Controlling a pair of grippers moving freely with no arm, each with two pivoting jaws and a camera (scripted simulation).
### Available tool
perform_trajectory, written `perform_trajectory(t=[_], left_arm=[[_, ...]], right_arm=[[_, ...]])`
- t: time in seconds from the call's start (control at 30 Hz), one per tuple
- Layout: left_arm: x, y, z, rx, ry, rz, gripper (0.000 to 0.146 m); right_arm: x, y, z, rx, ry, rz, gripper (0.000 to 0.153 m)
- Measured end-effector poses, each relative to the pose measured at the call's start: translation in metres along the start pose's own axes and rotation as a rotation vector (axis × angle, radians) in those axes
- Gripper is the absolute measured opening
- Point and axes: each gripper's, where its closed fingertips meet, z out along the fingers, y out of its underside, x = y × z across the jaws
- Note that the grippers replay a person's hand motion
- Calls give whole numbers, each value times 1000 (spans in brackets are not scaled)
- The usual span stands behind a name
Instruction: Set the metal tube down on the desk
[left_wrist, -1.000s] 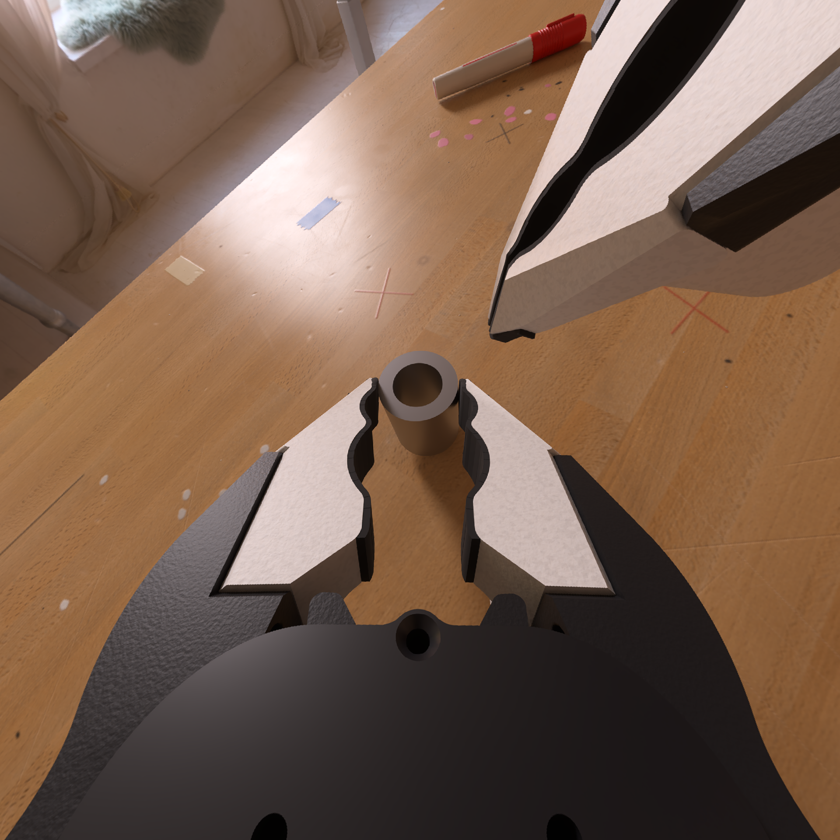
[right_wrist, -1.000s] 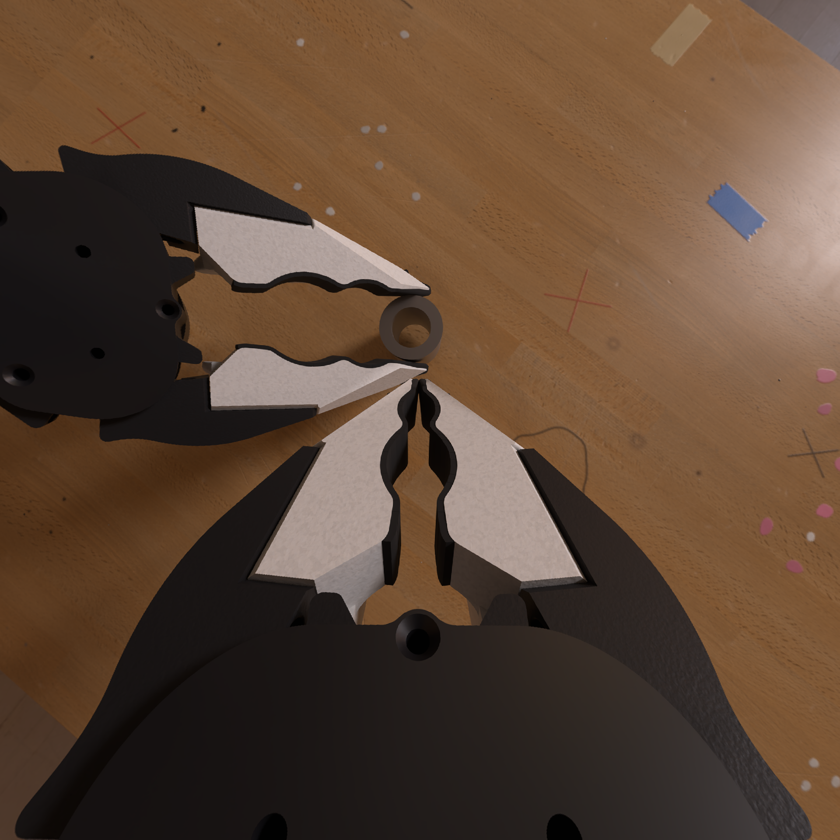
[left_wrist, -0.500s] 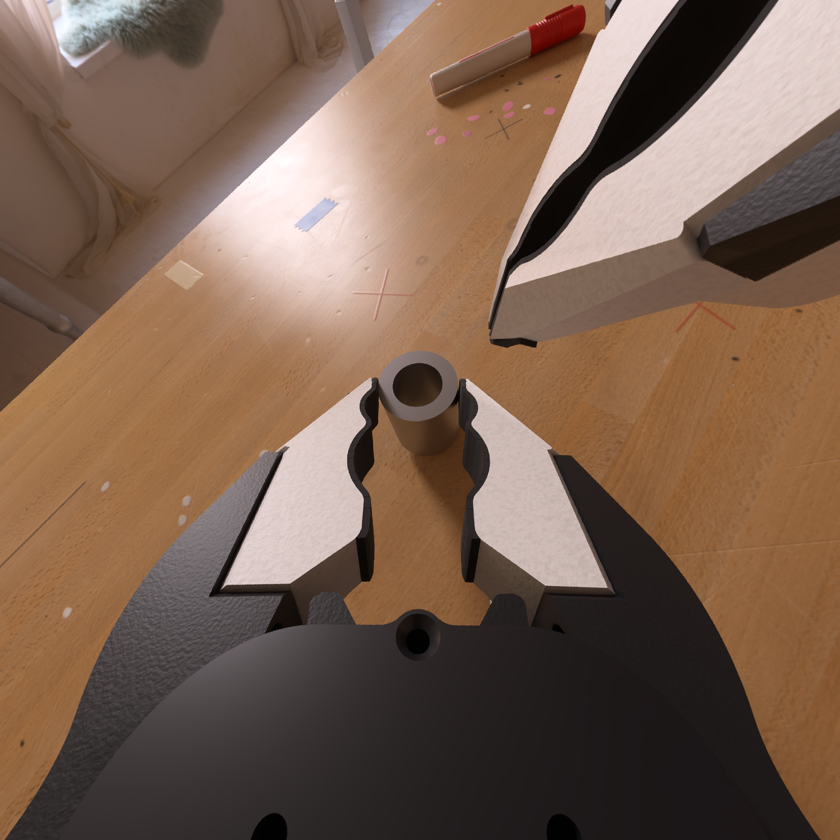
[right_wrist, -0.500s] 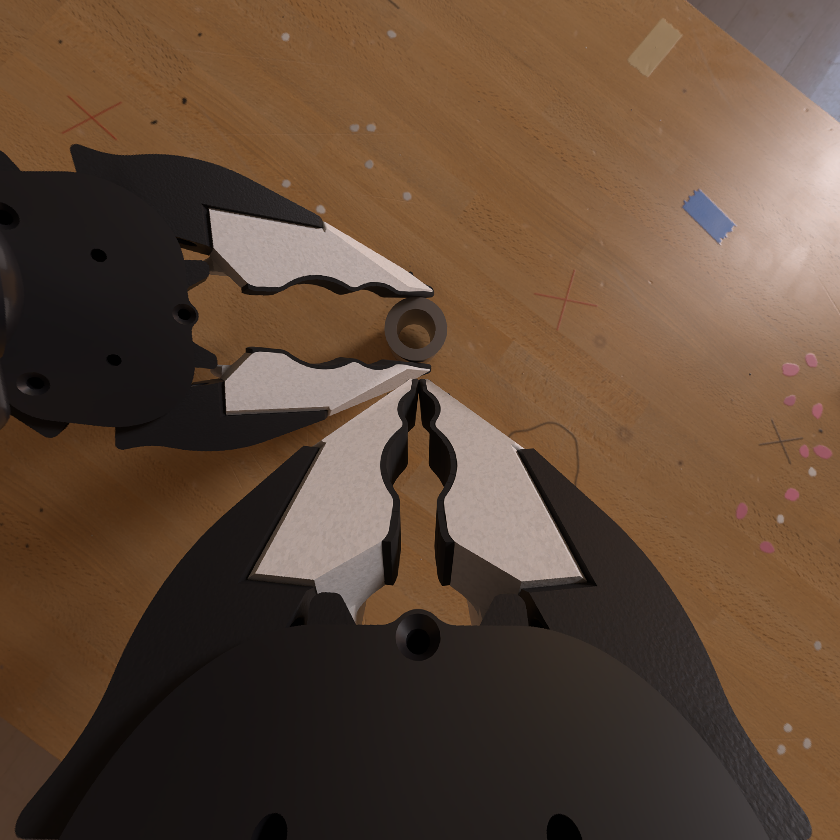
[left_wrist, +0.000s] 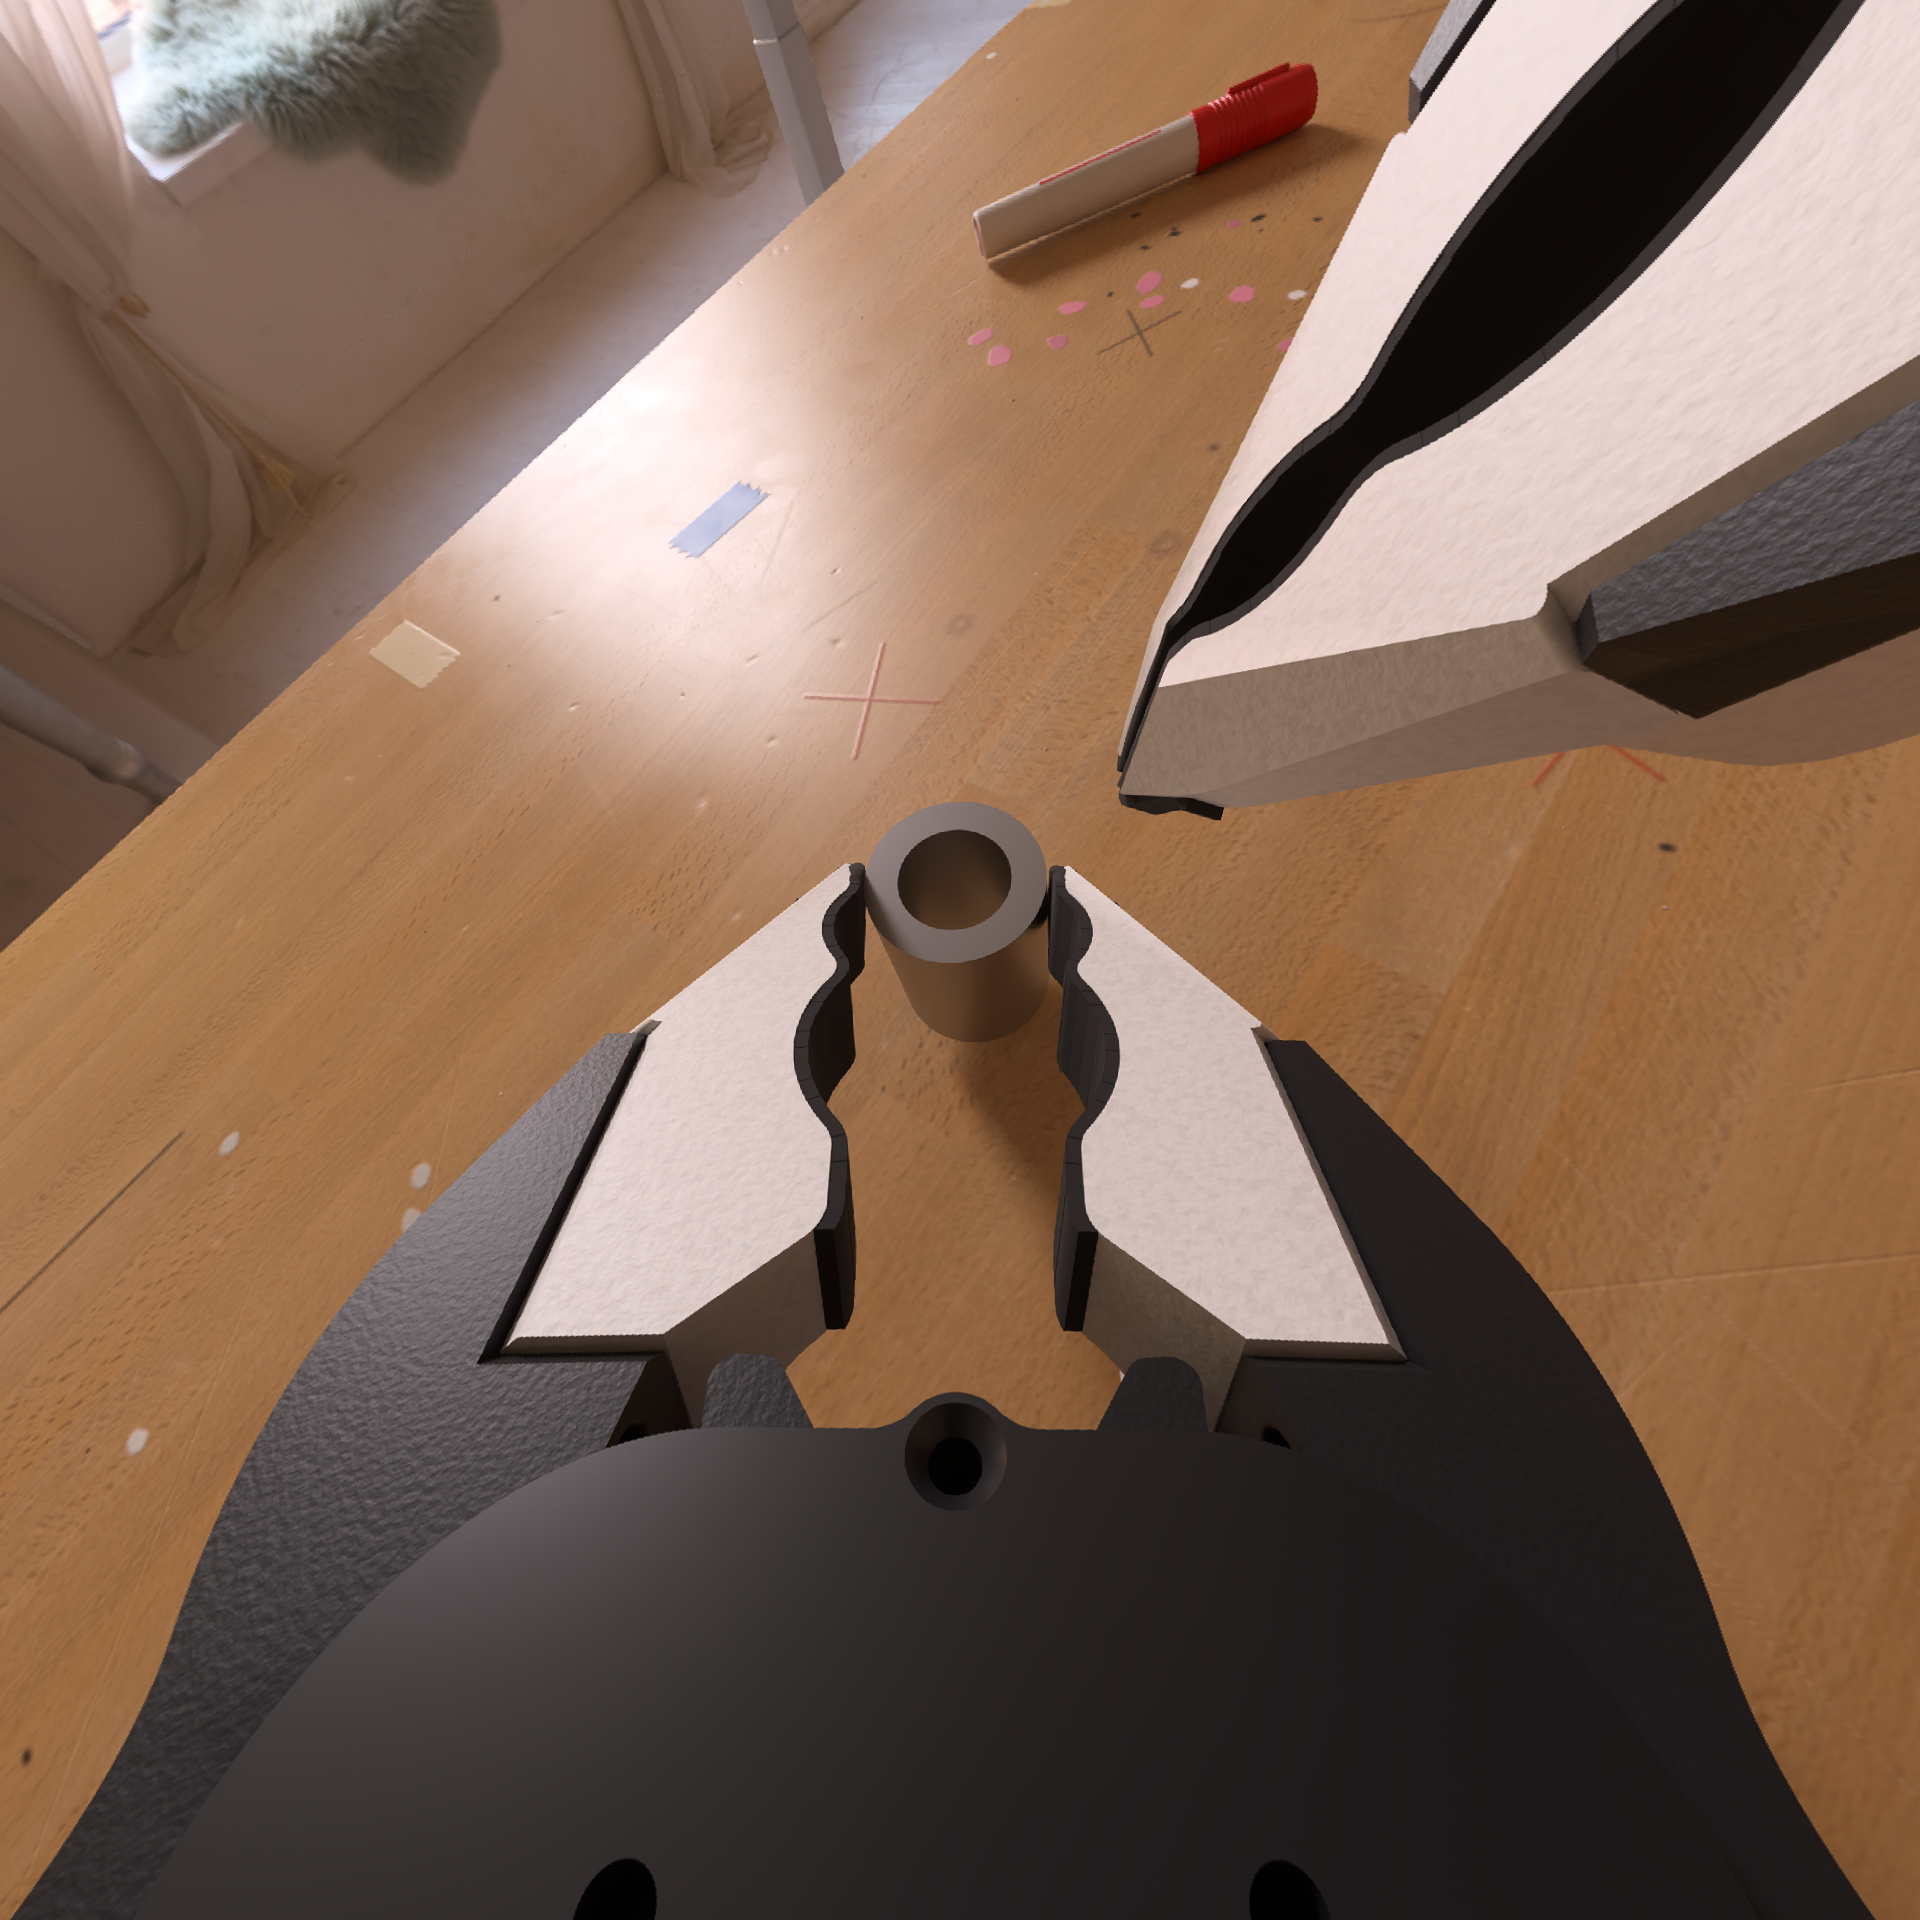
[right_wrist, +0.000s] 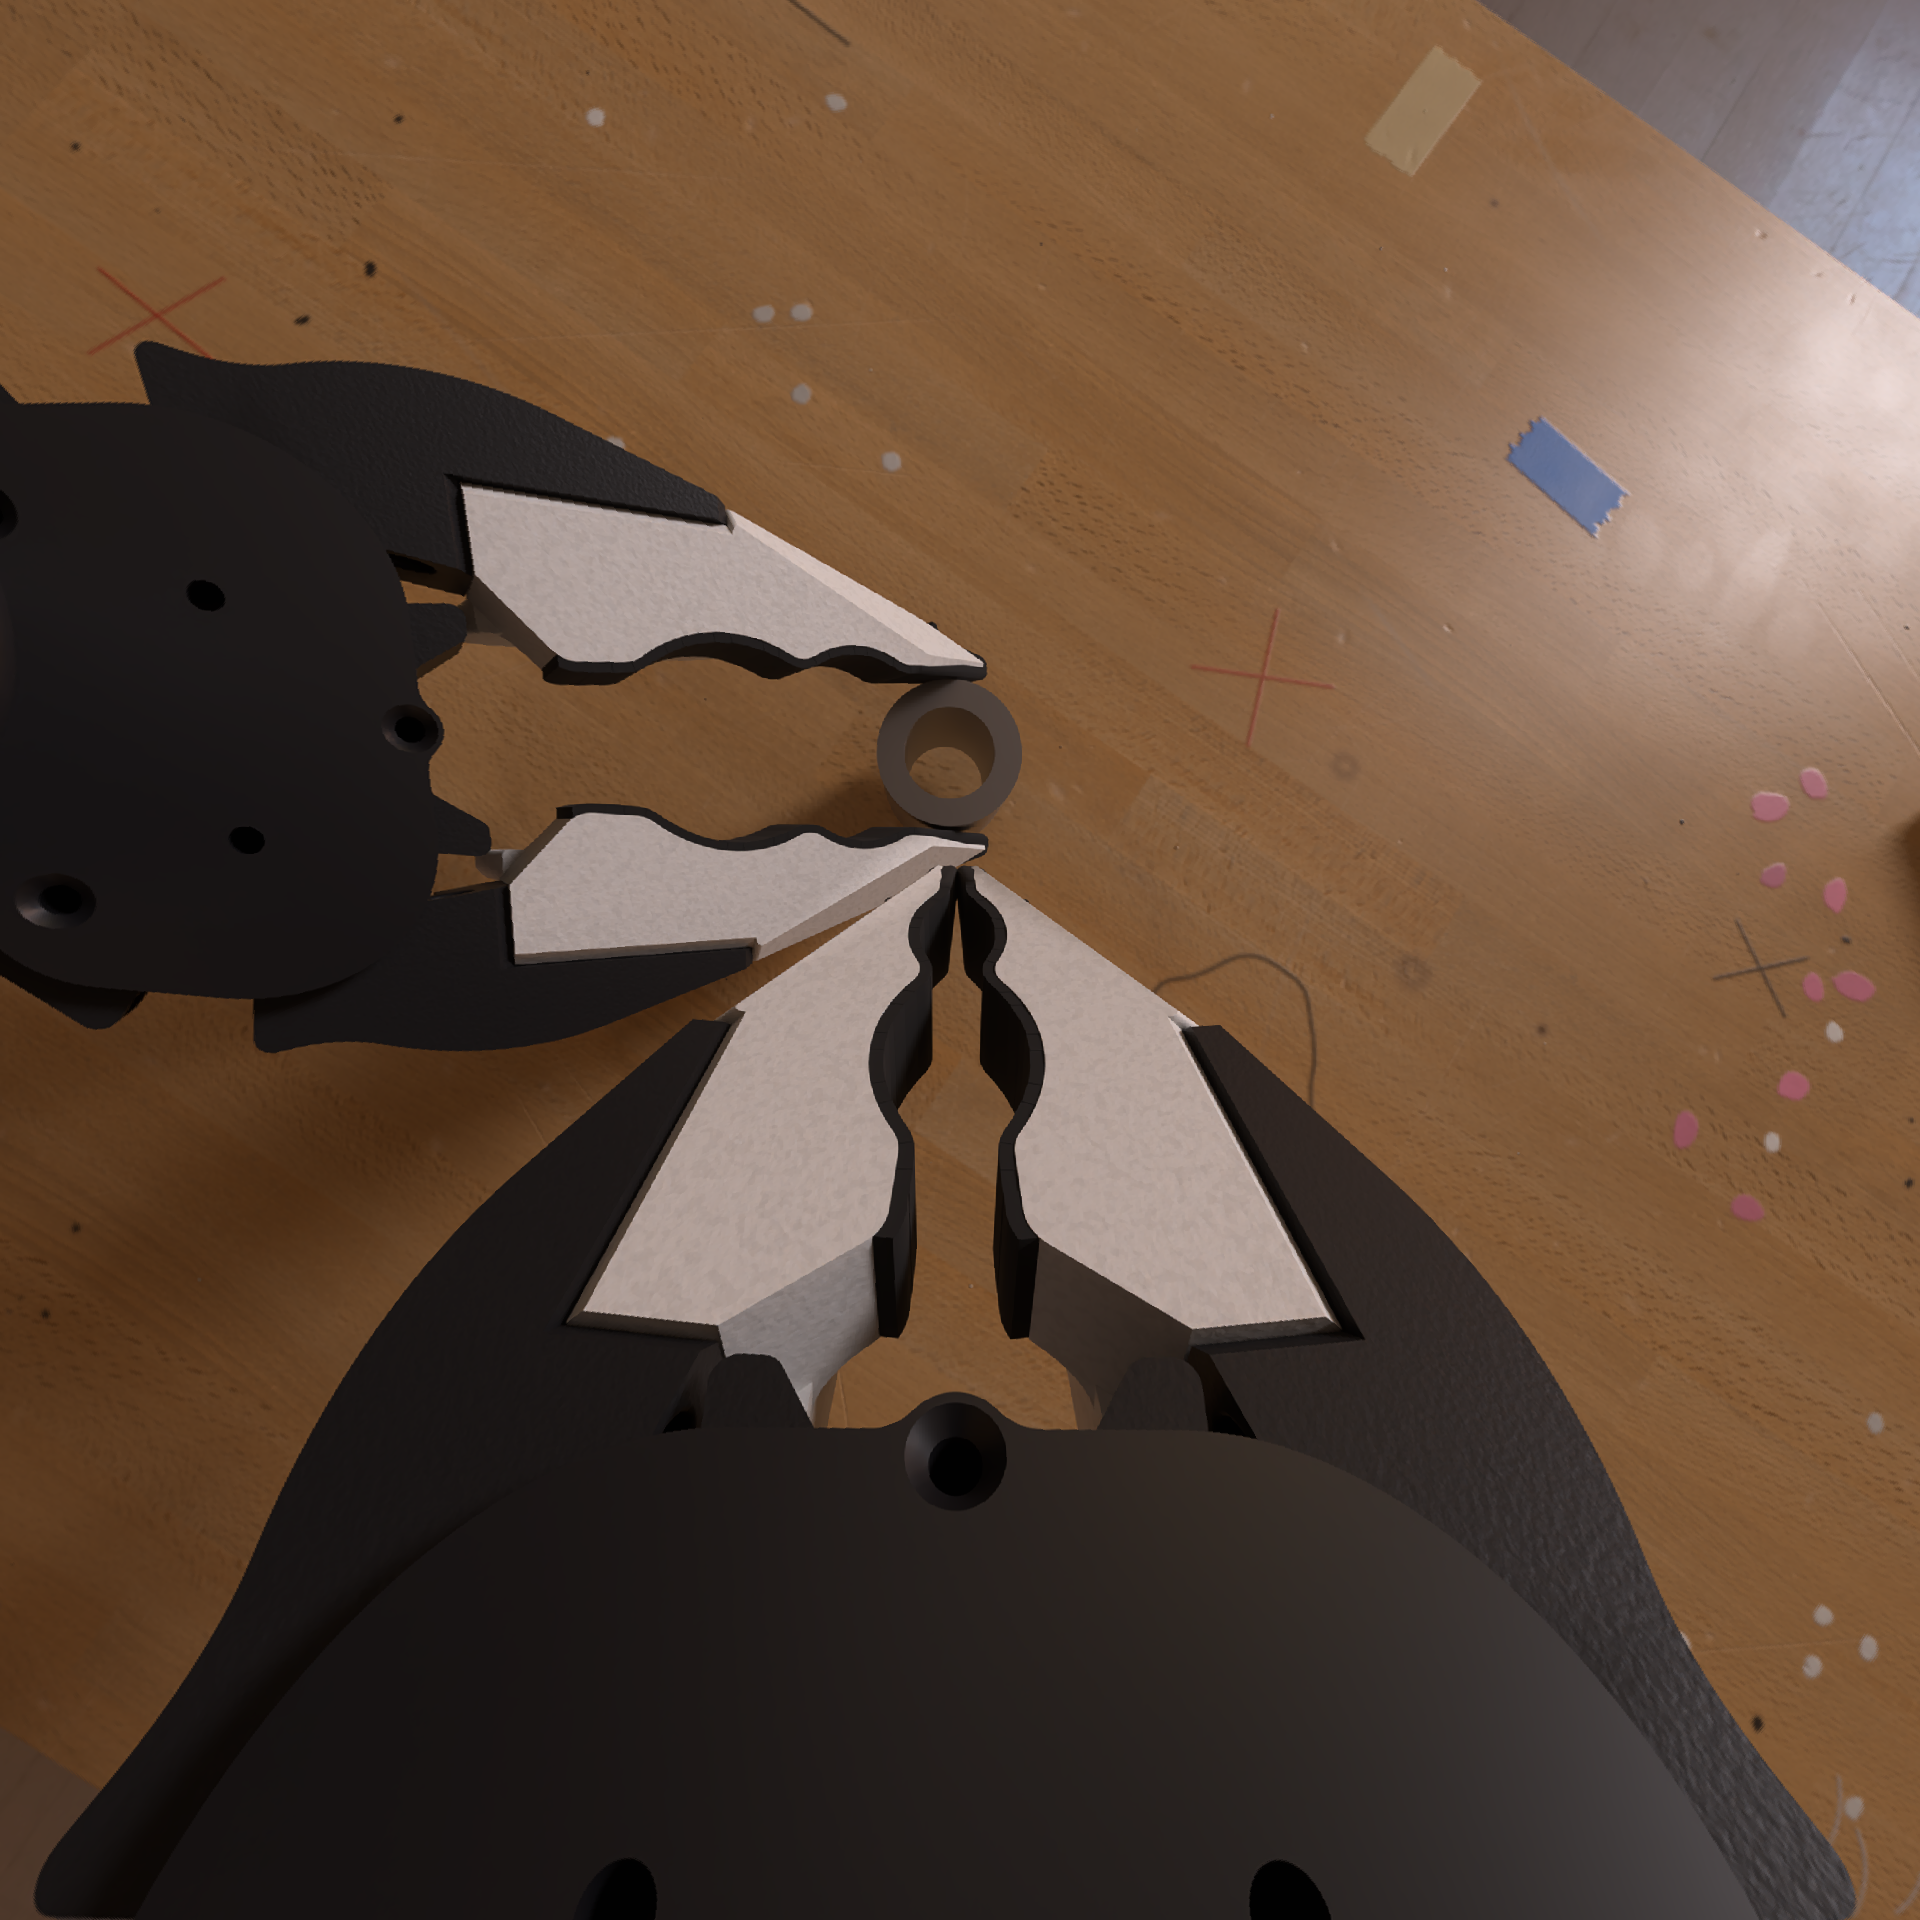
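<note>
The left hand-held gripper pinched the tube between its fingertips, the short grey tube standing upright with its open bore facing up; whether its foot touched the bench could not be told. The right hand-held gripper was pressed together and held nothing, its tips just beside the left one's near finger and close to the tube. Farther out on the bench lay a red cross mark, a blue tape strip, a tan tape patch, pink spots and a red-capped marker.
</note>
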Motion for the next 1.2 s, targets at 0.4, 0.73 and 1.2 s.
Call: perform_trajectory(t=[0.4,0.73,1.2], left_arm=[[-3,-1,0,15,-16,-2,35],[-5,0,2,3,-28,-1,35],[-5,2,3,-11,-24,-2,35]], right_arm=[[0,0,0,55,-12,44,0],[-2,-2,4,30,3,16,0],[0,-3,5,21,12,19,0]])
